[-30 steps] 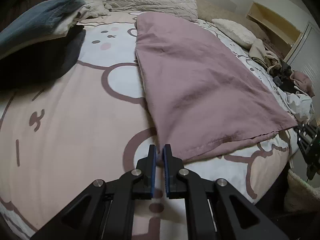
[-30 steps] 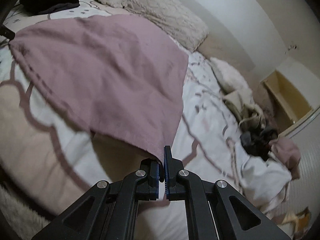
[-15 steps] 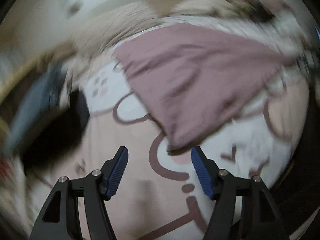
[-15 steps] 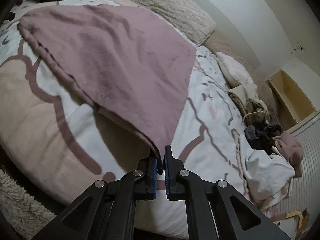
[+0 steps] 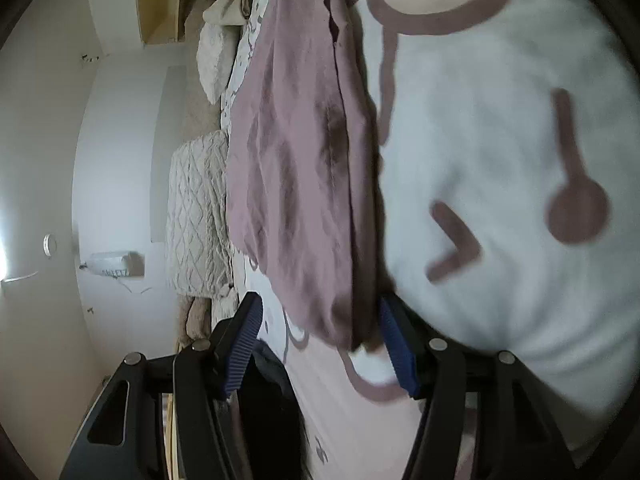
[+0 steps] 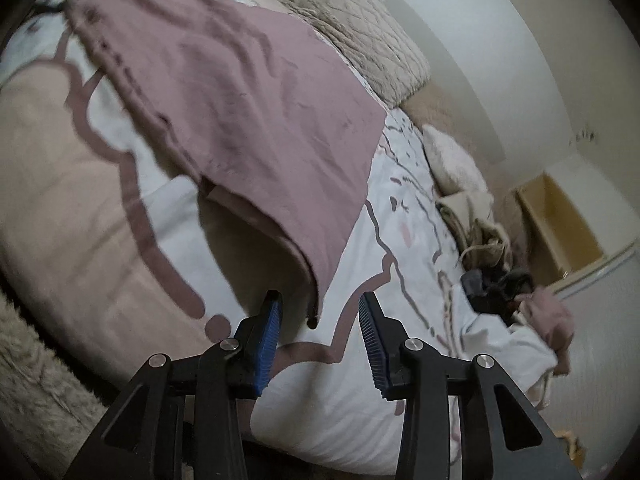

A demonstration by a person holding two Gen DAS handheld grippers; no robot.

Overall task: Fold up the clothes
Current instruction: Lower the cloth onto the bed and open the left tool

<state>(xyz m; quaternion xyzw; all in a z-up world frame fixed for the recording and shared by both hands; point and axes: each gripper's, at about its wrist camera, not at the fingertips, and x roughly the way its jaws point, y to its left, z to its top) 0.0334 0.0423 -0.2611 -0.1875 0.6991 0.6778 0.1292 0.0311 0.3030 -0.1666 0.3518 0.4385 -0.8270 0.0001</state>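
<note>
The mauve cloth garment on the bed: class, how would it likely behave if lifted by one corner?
The mauve cloth garment is probably floppy: it wrinkles and its corner droops between the right gripper's opening jaws. Likely light, since it lies thin on the patterned bedspread. It would probably sag and unfold.

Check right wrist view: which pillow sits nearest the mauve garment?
The big quilted beige pillow, whose edge runs along the mauve garment at its far end. The small fluffy white pillow lies apart, across a strip of printed bedspread.
</note>
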